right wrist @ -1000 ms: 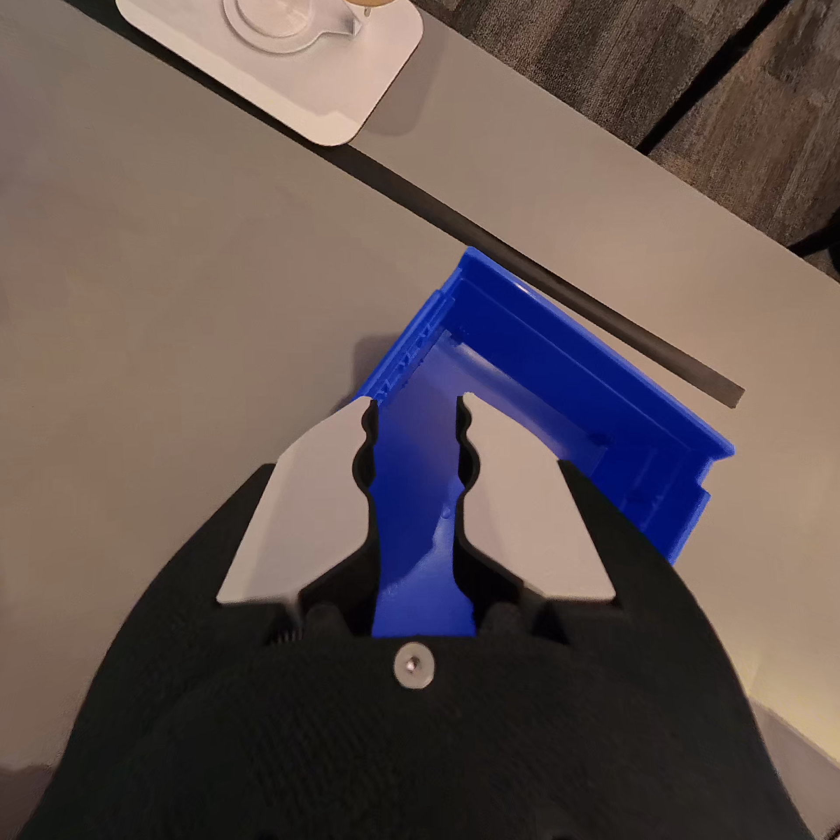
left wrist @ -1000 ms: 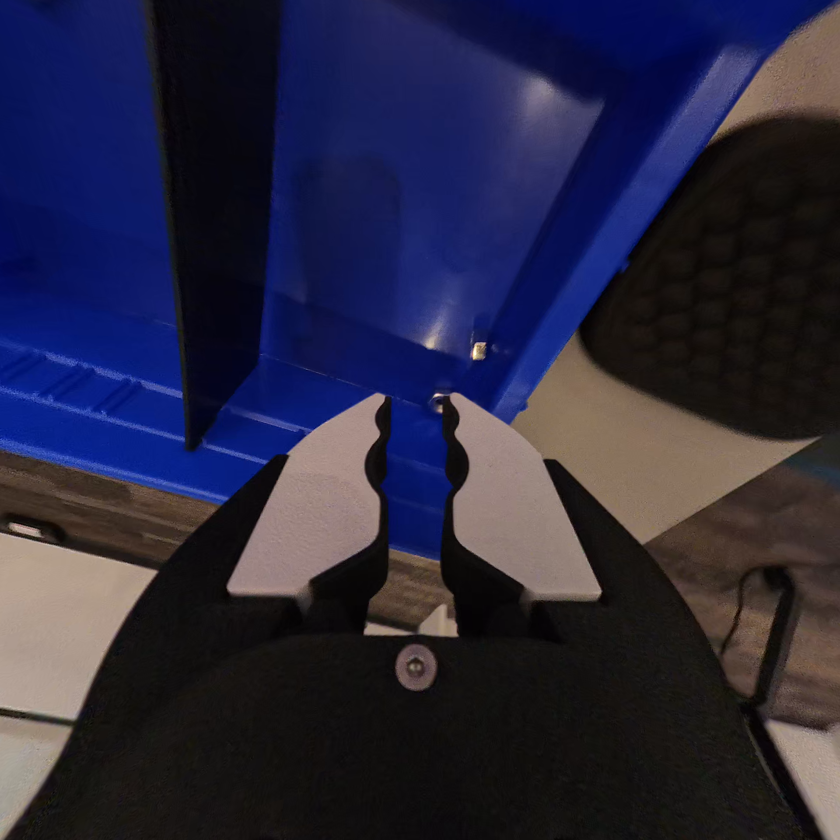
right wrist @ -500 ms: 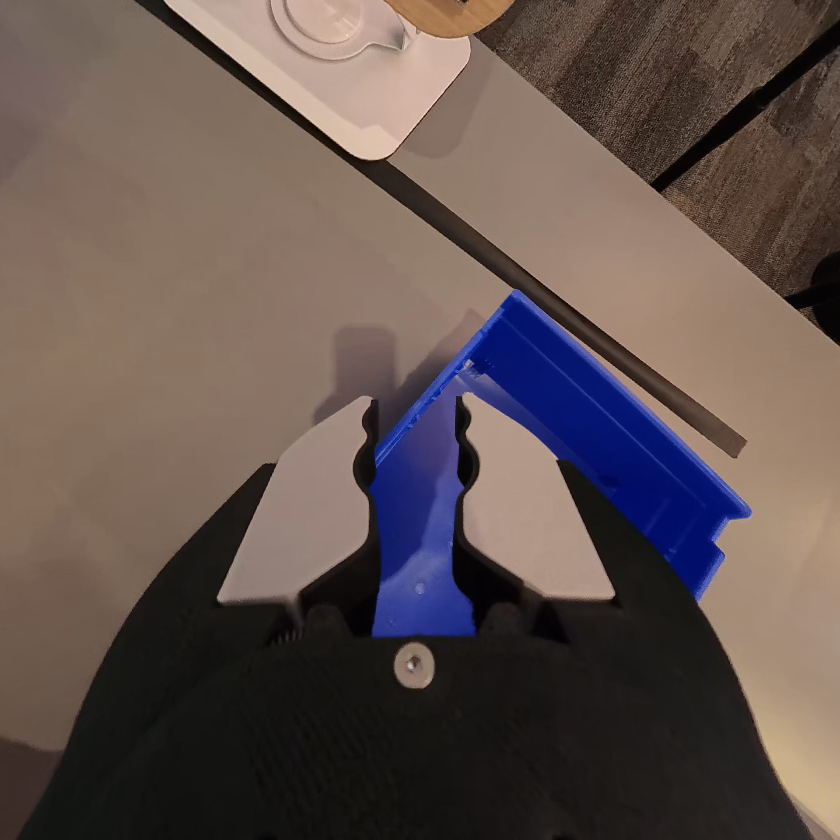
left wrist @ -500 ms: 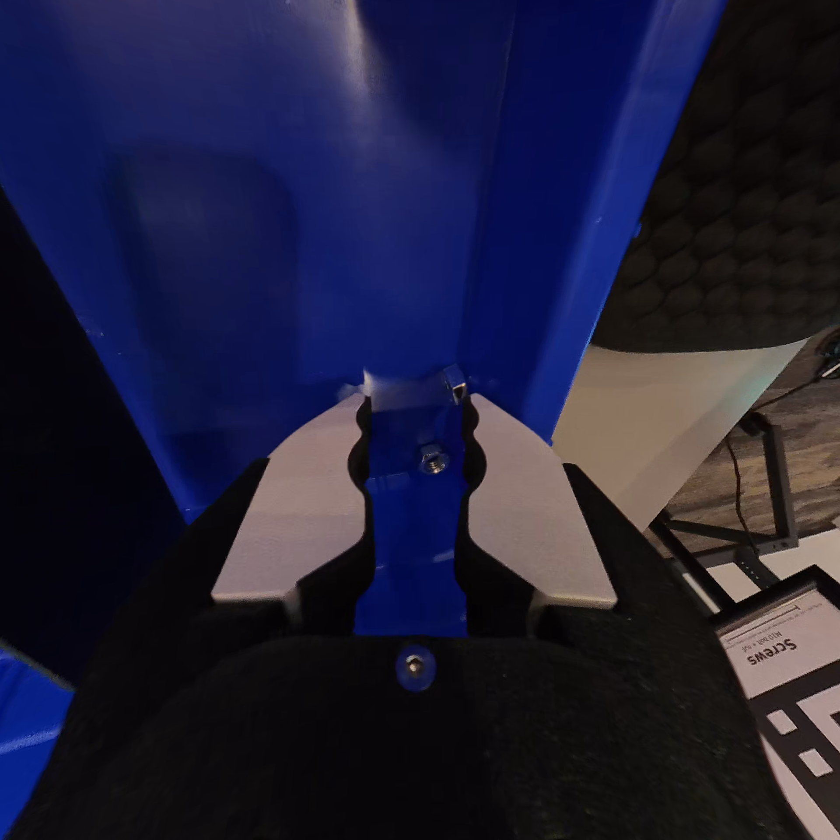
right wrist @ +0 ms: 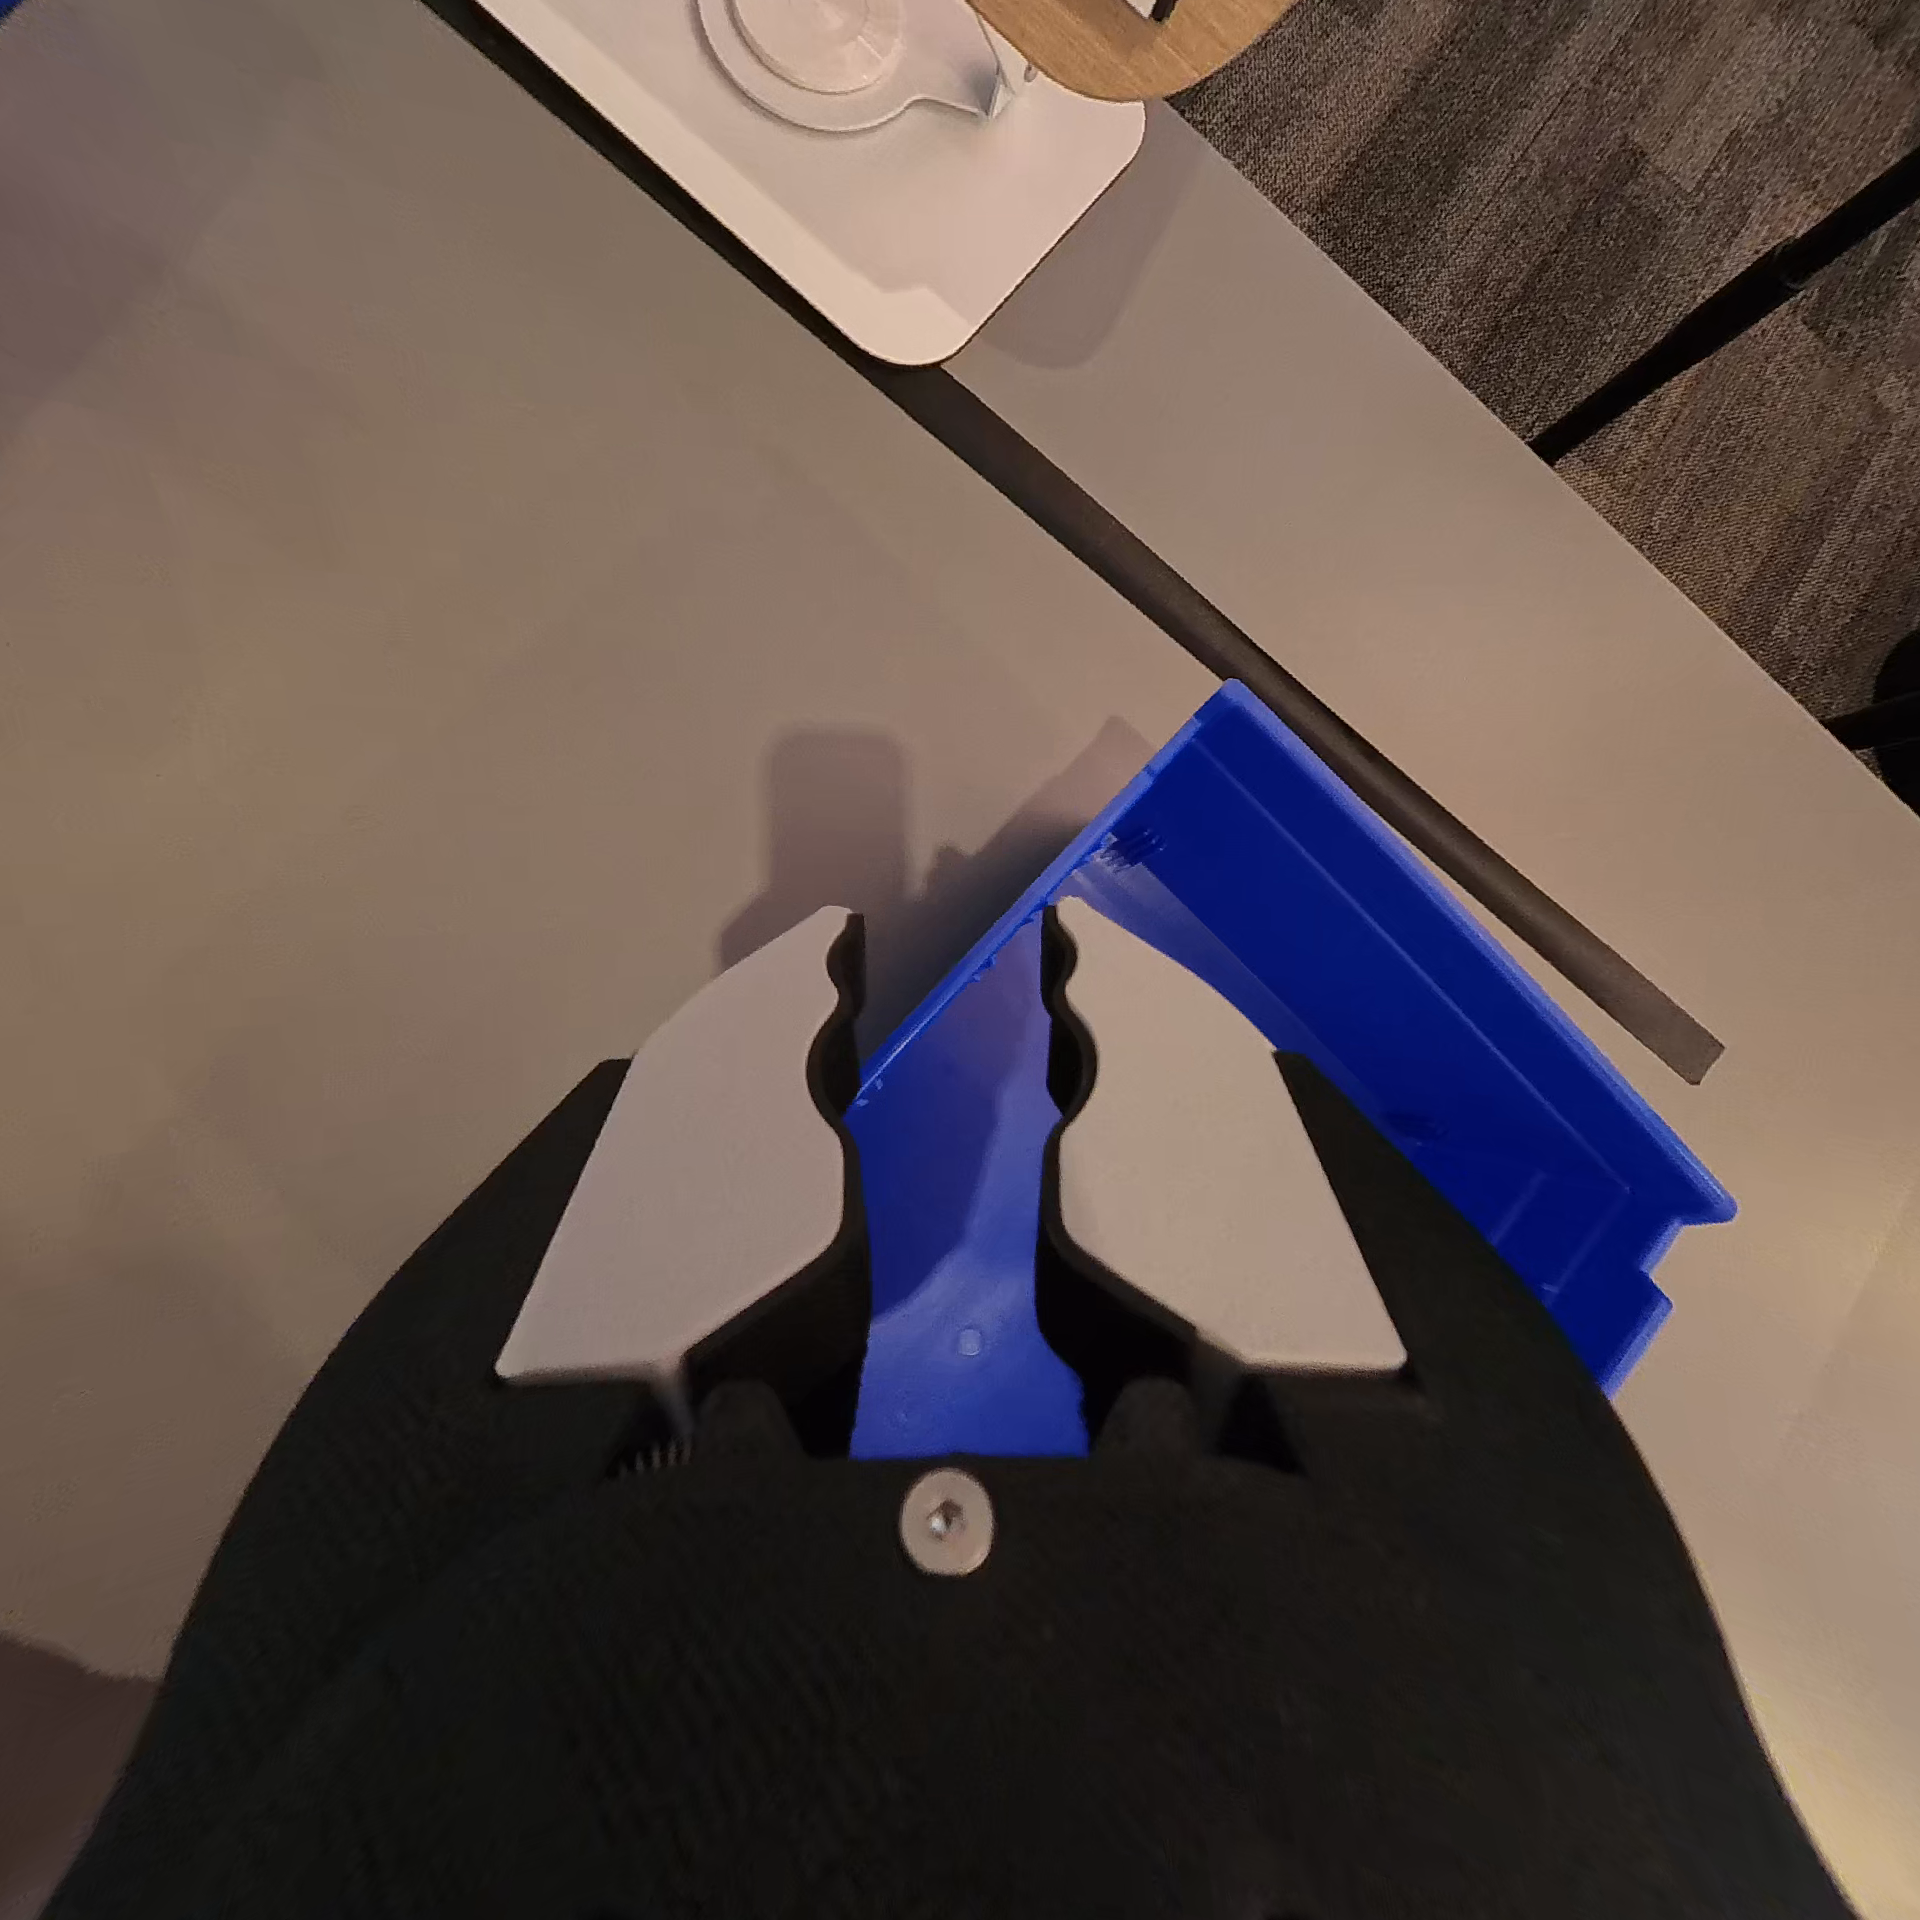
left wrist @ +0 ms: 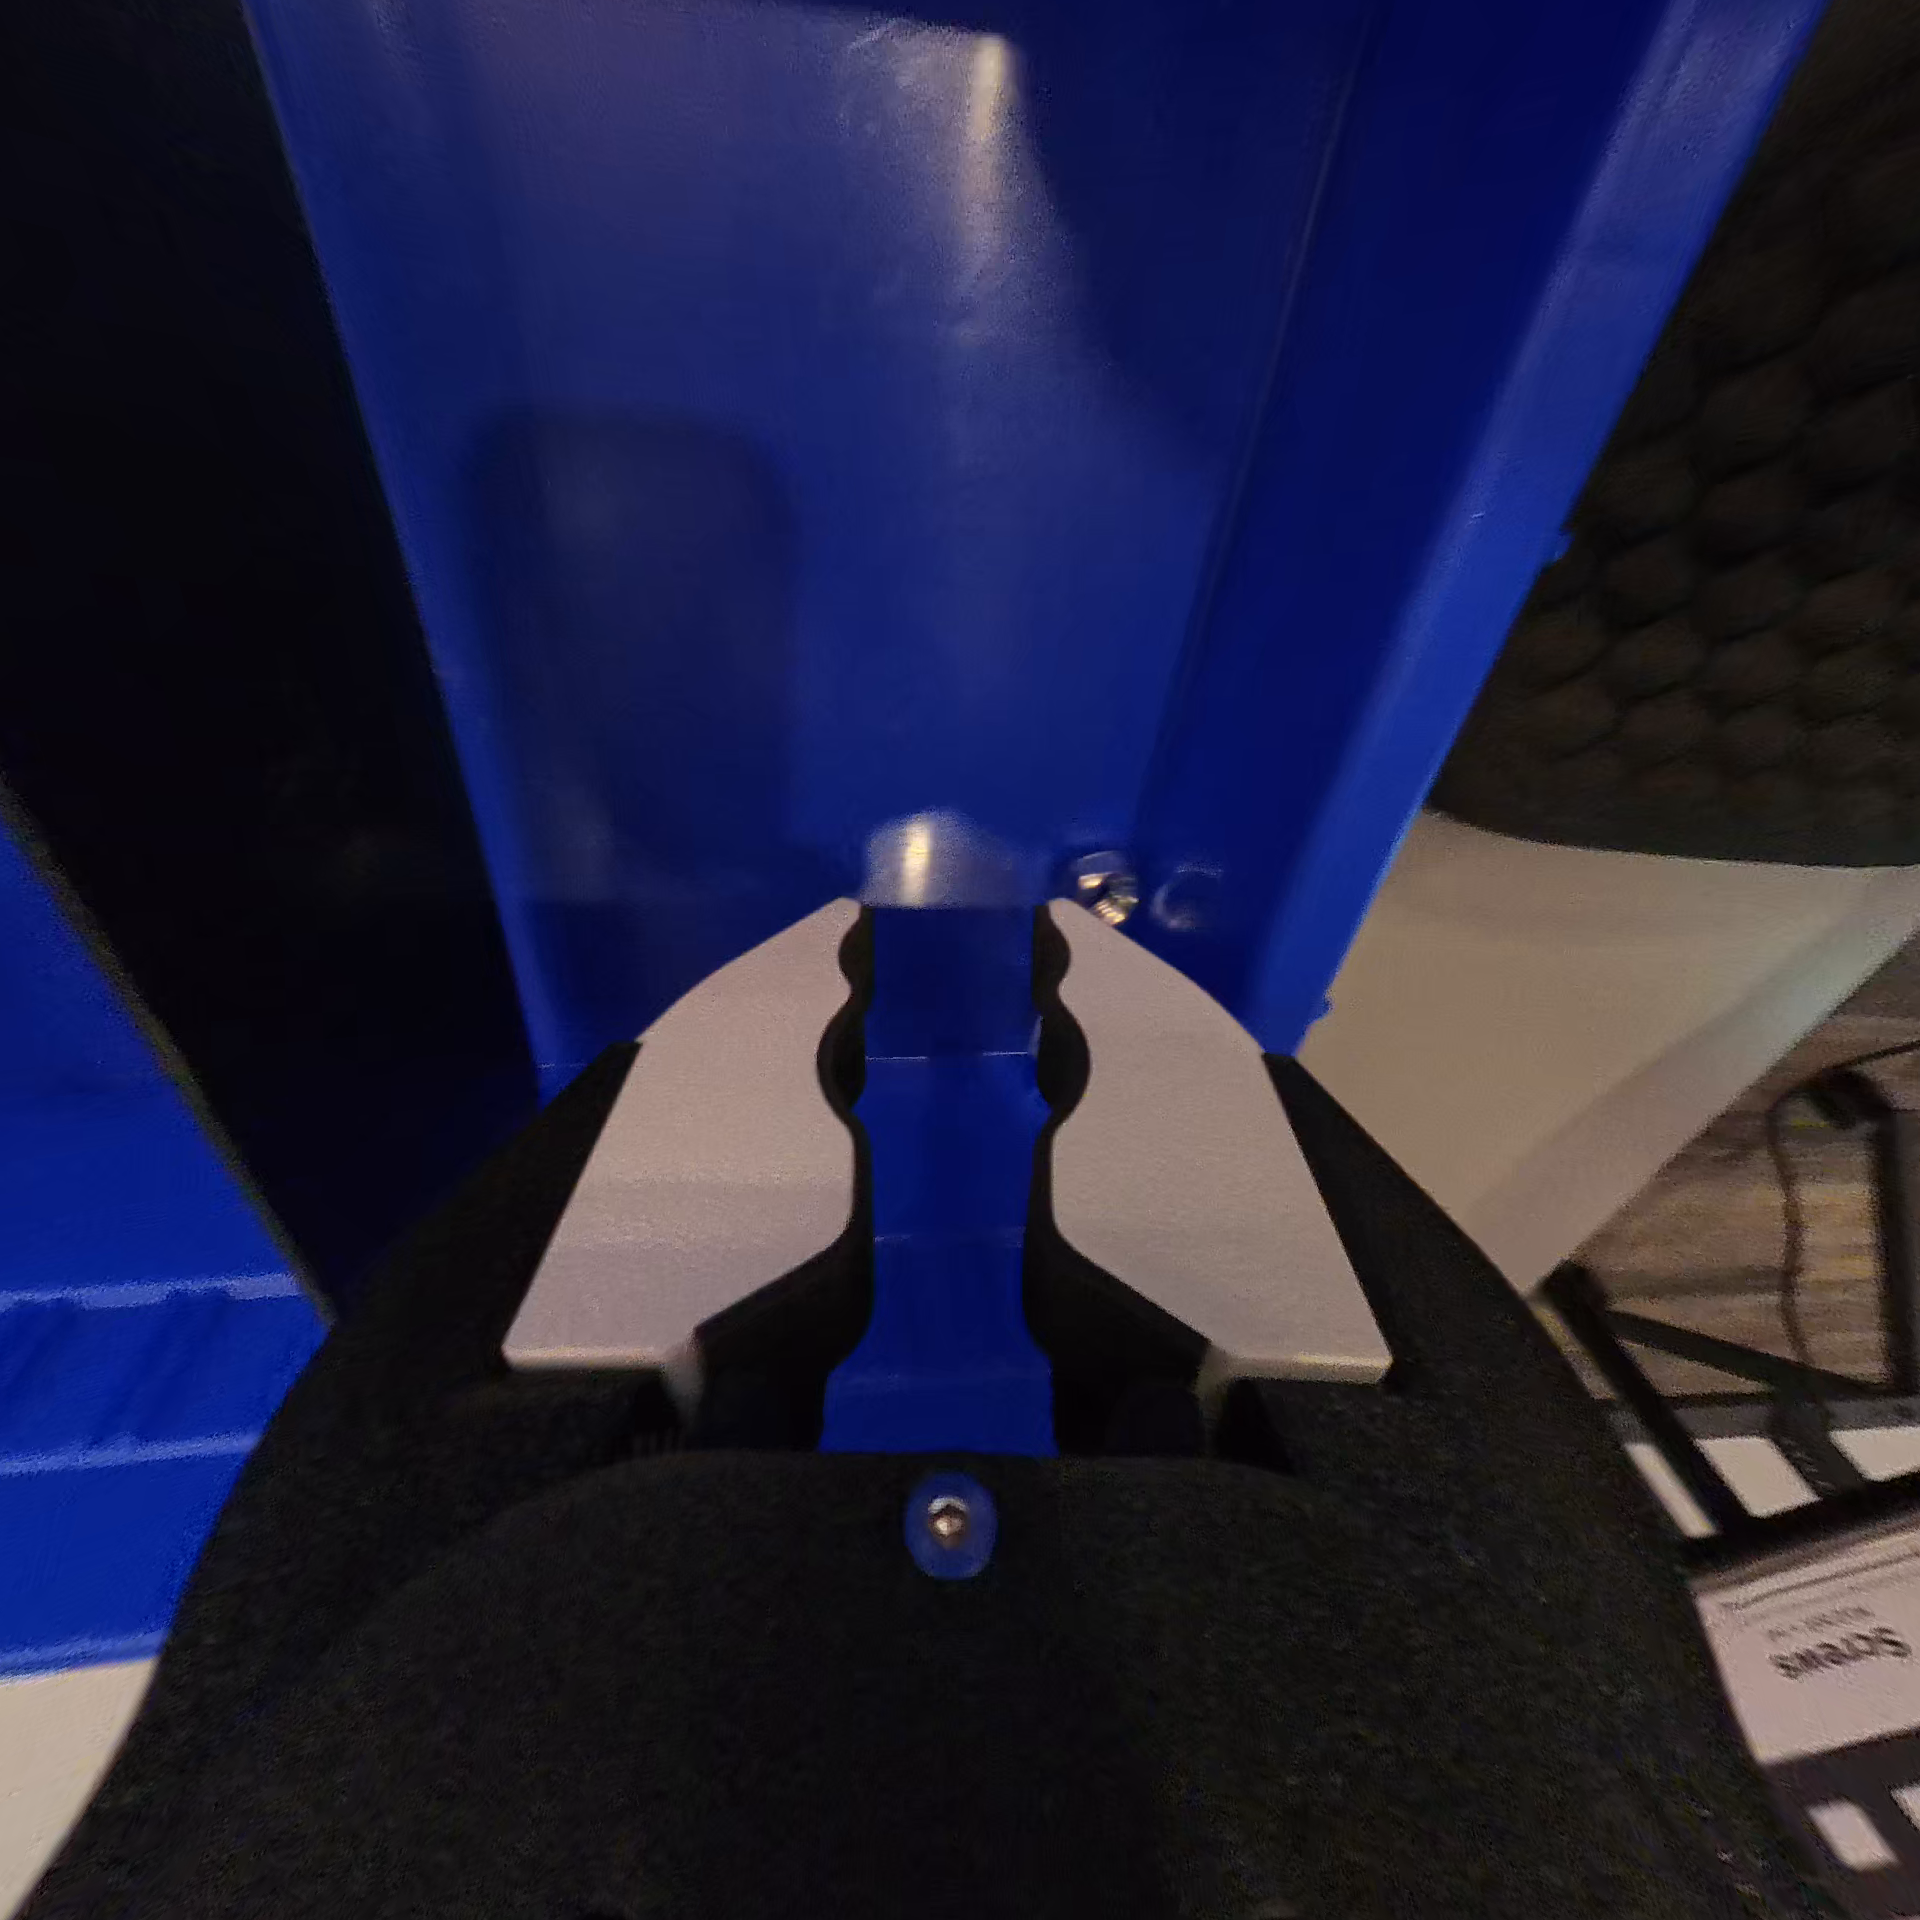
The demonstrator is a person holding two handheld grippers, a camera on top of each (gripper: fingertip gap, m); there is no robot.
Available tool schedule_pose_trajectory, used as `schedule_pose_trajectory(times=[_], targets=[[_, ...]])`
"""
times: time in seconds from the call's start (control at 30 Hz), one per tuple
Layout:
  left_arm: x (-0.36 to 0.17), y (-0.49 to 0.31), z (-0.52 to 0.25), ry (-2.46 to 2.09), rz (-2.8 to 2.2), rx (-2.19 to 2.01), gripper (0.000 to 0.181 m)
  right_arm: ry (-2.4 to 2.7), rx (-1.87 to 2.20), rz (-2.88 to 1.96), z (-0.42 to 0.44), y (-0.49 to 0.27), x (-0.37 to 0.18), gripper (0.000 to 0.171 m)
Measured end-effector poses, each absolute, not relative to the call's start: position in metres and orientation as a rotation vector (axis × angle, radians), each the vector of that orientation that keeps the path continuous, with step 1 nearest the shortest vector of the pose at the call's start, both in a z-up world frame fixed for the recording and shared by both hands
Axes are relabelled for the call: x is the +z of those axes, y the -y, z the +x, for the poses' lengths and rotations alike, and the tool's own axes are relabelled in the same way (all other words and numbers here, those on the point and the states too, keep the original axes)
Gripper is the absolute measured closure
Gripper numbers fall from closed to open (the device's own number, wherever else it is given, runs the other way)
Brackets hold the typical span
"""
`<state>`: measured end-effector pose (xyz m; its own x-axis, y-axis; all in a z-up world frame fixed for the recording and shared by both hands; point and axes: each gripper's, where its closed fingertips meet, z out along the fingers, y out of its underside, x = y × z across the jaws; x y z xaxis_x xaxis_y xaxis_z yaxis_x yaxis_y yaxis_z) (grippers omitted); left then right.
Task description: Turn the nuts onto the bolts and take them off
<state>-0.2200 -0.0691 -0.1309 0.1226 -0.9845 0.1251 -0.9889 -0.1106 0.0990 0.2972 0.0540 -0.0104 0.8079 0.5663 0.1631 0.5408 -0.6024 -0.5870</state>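
In the left wrist view my left gripper (left wrist: 951, 909) is open inside a blue bin (left wrist: 935, 416), with blue floor showing between its jaws. A small silver nut (left wrist: 1107, 883) lies in the bin's corner, just beyond the right fingertip (left wrist: 1081, 935). Nothing shows held between the jaws. In the right wrist view my right gripper (right wrist: 951, 914) is open and empty. It hovers over the near corner of another blue bin (right wrist: 1403, 1039), which stands on the grey table (right wrist: 416, 623). No bolt is visible in either view.
A black divider (left wrist: 156, 520) borders the left bin's compartment. A black hexagon-patterned pad (left wrist: 1714, 520) and a labelled card (left wrist: 1829, 1662) lie to its right. A white tray (right wrist: 935, 239) with a clear dish sits at the table's far side, and a dark seam (right wrist: 1299, 707) crosses the table.
My left gripper pushed deeper into the bin. The nut that lay between its jaws half a second ago no longer shows there. The right gripper drifted left off the other bin.
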Motion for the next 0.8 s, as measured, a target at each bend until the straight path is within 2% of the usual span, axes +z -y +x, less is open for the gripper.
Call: schedule_pose_trajectory(times=[0.1,0.47,0.57,0.63,0.8], targets=[[-0.134,0.082,-0.221,1.93,2.209,0.094,0.15,0.813,0.056,-2.347,0.297,-0.054,-0.009,0.138],[-0.152,0.083,-0.246,2.039,2.051,-0.114,0.15,0.858,0.049,-2.338,0.293,-0.052,-0.01,0.138],[-0.153,0.081,-0.245,2.039,2.077,-0.104,0.154,0.865,0.046,-2.34,0.292,-0.051,-0.011,0.138],[-0.153,0.075,-0.242,2.04,2.119,-0.115,0.148,0.871,0.045,-2.341,0.291,-0.051,-0.012,0.138],[-0.151,0.053,-0.234,2.04,2.255,-0.209,0.15,0.874,0.042,-2.341,0.291,-0.051,-0.012,0.138]])
